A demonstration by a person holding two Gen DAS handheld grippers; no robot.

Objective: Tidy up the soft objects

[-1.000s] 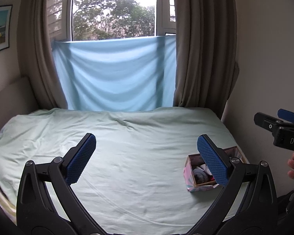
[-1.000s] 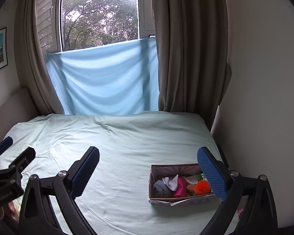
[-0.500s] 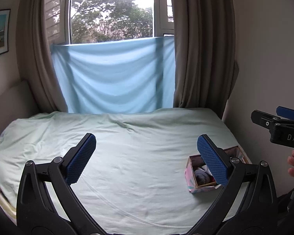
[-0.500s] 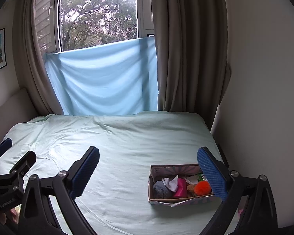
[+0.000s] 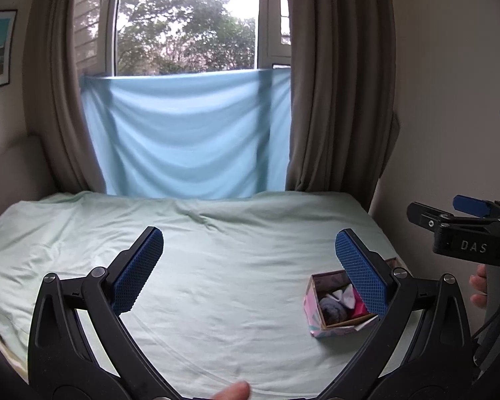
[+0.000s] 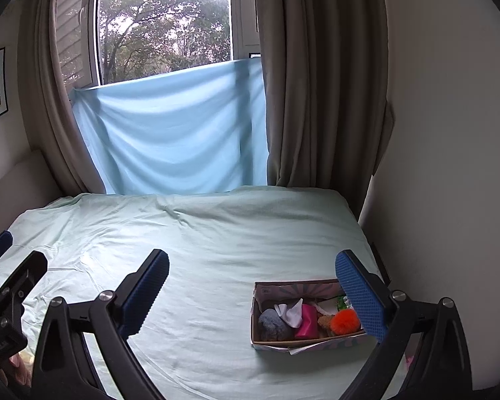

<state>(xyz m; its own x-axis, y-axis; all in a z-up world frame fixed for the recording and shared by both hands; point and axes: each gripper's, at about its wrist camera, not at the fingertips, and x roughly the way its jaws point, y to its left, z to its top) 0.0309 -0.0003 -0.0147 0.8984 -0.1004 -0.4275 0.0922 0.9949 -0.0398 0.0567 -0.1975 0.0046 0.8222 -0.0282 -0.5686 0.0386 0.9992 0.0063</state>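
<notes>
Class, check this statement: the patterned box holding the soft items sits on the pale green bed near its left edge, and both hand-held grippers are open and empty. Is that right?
One detail is wrong. The box sits near the right edge of the bed, by the wall, as the right wrist view shows. The rest holds: the left hand-held gripper and right hand-held gripper are open and empty.

A: Left gripper [image 5: 249, 268]?
B: Jaws spread wide, blue pads [image 5: 138, 268] facing each other, nothing between them. A fingertip [image 5: 233, 391] pokes in at the near edge under it.
A: Right gripper [image 6: 251, 291]?
B: Also wide apart, empty, held level. In the left view it sits at the far right, side-on, with a hand [image 5: 483, 291] wrapped round its handle.
A: Touching each other?
B: No, apart, side by side.
</notes>
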